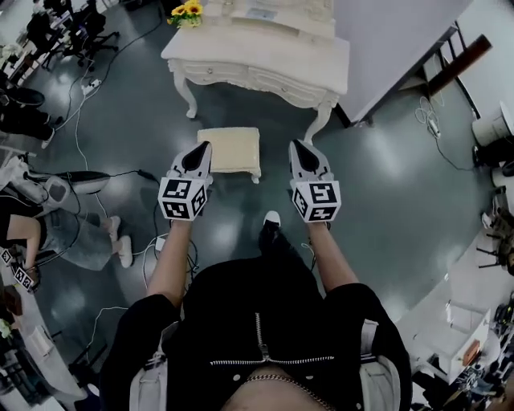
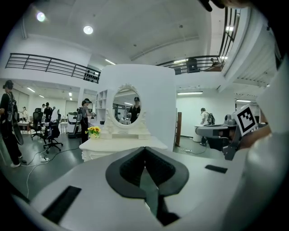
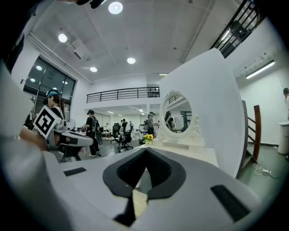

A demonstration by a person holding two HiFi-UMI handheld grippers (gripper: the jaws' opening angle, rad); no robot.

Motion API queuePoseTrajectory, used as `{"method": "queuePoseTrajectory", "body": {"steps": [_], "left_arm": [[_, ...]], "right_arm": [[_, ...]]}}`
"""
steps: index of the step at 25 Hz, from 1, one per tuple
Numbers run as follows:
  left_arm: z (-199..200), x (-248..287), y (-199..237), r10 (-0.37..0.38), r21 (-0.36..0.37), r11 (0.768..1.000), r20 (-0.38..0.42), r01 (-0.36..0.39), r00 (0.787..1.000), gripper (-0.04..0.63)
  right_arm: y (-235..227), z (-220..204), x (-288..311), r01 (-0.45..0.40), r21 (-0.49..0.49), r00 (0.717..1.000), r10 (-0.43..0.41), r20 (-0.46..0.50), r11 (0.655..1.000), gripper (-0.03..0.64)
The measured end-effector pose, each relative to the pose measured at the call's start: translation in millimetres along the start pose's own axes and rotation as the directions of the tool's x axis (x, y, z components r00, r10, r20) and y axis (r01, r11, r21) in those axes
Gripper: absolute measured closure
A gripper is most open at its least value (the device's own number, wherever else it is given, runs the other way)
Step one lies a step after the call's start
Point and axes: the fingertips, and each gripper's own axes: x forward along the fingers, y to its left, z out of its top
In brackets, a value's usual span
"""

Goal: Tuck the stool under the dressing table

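Observation:
A cream cushioned stool [image 1: 230, 149] stands on the dark floor, a short way in front of the white dressing table [image 1: 265, 67]; it is out in the open, not under the table. My left gripper [image 1: 206, 147] hangs shut and empty over the stool's left edge. My right gripper [image 1: 295, 145] is shut and empty just right of the stool. In the left gripper view the shut left gripper [image 2: 144, 149] points at the dressing table [image 2: 118, 145] and its oval mirror [image 2: 127, 106]. The right gripper [image 3: 145, 150] faces the same table [image 3: 196, 152].
Yellow flowers [image 1: 186, 12] sit on the table's left corner. A white partition wall [image 1: 397, 40] rises right of the table. Cables [image 1: 80, 136] trail over the floor at left, near seated people and office chairs [image 1: 80, 32]. The person's shoe [image 1: 271, 219] is behind the stool.

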Motion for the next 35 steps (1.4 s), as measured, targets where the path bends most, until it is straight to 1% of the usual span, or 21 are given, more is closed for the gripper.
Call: {"method": "queuePoseTrajectory", "body": {"steps": [3, 6, 9, 11, 15, 22, 25, 28, 31, 33, 35], "left_arm": [[18, 38, 19, 0.063, -0.015, 0.998, 0.004, -0.063, 0.998, 0.574], [35, 74, 34, 0.112, -0.028, 0.993, 0.012, -0.111, 0.994, 0.574], [41, 102, 39, 0.152, -0.036, 0.988, 0.006, -0.152, 0.988, 0.574], [44, 115, 40, 0.166, -0.043, 0.985, 0.007, -0.165, 0.986, 0.574], [50, 127, 53, 0.187, -0.057, 0.981, 0.016, -0.186, 0.982, 0.574], [54, 149, 95, 0.206, -0.084, 0.975, 0.01, -0.205, 0.978, 0.574], [47, 157, 102, 0.199, -0.105, 0.975, -0.003, -0.198, 0.98, 0.574], [29, 158, 107, 0.179, -0.135, 0.974, -0.039, -0.183, 0.983, 0.574], [10, 169, 108, 0.167, -0.162, 0.971, -0.071, -0.177, 0.983, 0.574], [-8, 172, 109, 0.164, -0.186, 0.966, -0.1, -0.18, 0.981, 0.574], [-30, 171, 111, 0.163, -0.225, 0.956, -0.131, -0.189, 0.978, 0.574]], "right_arm": [[-26, 20, 50, -0.071, -0.03, 0.997, 0.071, 0.004, 0.997, 0.61], [-50, 37, 91, -0.114, -0.048, 0.993, 0.114, 0.014, 0.992, 0.609], [-72, 39, 121, -0.141, -0.048, 0.99, 0.141, 0.007, 0.989, 0.611], [-83, 36, 138, -0.155, -0.04, 0.988, 0.155, -0.003, 0.987, 0.611], [-83, 33, 163, -0.186, -0.03, 0.983, 0.185, -0.01, 0.982, 0.61], [-70, 35, 209, -0.225, -0.044, 0.974, 0.224, -0.026, 0.973, 0.611], [-69, 30, 220, -0.235, -0.046, 0.971, 0.232, -0.049, 0.971, 0.609], [-59, 16, 227, -0.261, -0.04, 0.962, 0.257, -0.089, 0.964, 0.611], [-58, 4, 238, -0.279, -0.042, 0.954, 0.272, -0.13, 0.959, 0.609], [-53, -8, 242, -0.289, -0.035, 0.947, 0.28, -0.155, 0.957, 0.61], [-47, -22, 244, -0.299, -0.024, 0.939, 0.289, -0.184, 0.954, 0.609]]}}
